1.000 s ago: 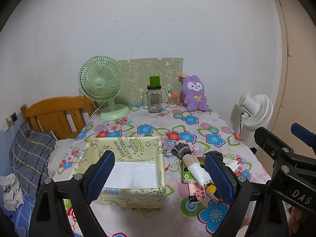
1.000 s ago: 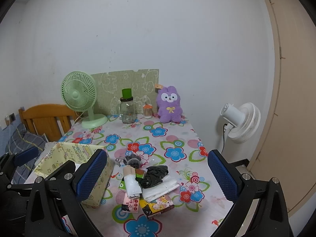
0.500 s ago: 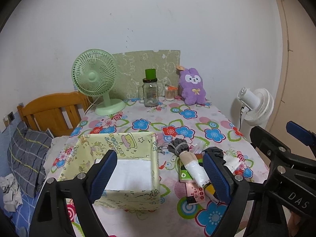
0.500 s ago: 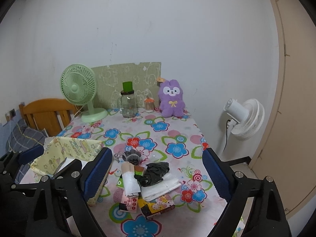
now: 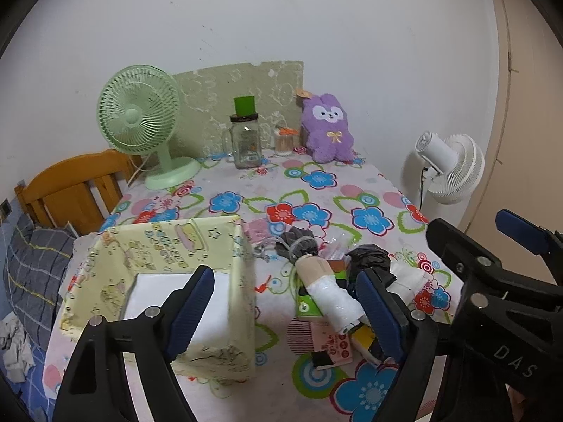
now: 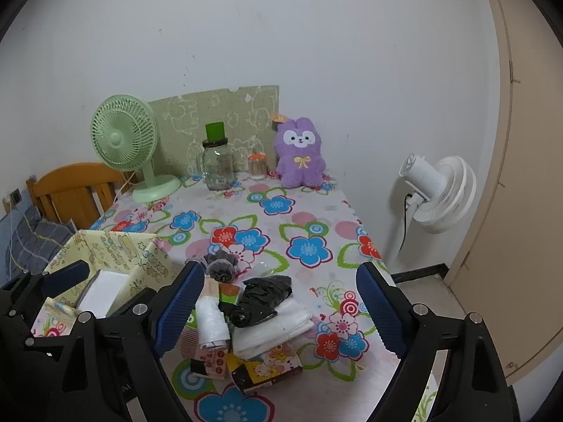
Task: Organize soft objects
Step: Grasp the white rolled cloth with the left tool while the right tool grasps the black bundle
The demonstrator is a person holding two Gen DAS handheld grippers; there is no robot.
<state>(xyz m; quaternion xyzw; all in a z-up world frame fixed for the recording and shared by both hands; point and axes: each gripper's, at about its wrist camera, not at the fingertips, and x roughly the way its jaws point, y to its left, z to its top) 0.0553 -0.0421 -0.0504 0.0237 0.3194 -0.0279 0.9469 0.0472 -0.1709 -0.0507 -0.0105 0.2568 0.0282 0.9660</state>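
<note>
fingers on our left gripper and right gripper spread, narrowing, grasping nothing; soft-goods pile sits on the surface right of the near-empty fabric box; sorting unstarted.

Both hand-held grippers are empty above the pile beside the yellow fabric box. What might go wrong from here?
1. The black crumpled plastic bag lies on the folded white cloth; grabbing one may drag the other along.
2. The yellow fabric box has soft walls, and the left hand-held gripper straddles its near corner, so it could dent or shove it.
</note>
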